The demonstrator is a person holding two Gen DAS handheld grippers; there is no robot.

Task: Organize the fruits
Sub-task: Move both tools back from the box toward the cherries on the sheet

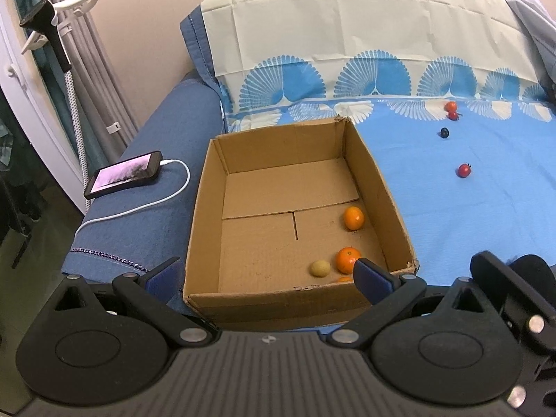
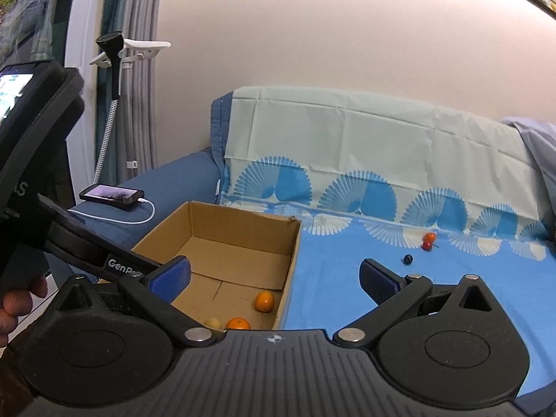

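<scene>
Out past your right gripper [image 2: 274, 279], at about one o'clock, the little fruits are still waiting on the blue sheet [image 2: 347, 278]: a dark round berry [image 2: 407, 259] and, just behind it, two small red tomatoes [image 2: 428, 240] that are touching each other. You are holding the right gripper's fingers wide apart with nothing between them, and it is pointing more toward those fruits than your other one is, so I think it is the nearer one for the next pick. Your left gripper [image 1: 267, 274] is also spread wide and gripping nothing; it is hanging over the near edge of the cardboard box [image 1: 205, 208]. From the left view, one more red tomato [image 1: 463, 170] is sitting alone on the sheet at two o'clock, well apart from the others and closer to you. You are not seeing that one in the right view; the right finger pad [image 2: 377, 283] may be covering it. Inside the box, two oranges [image 1: 353, 218] and a pale yellow fruit [image 1: 320, 268] are lying near the right wall. A sliver of something orange is peeking out by the near wall, and I cannot tell what it is. These fruits are round, so no side is longer, and they may roll when you are closing on them.
</scene>
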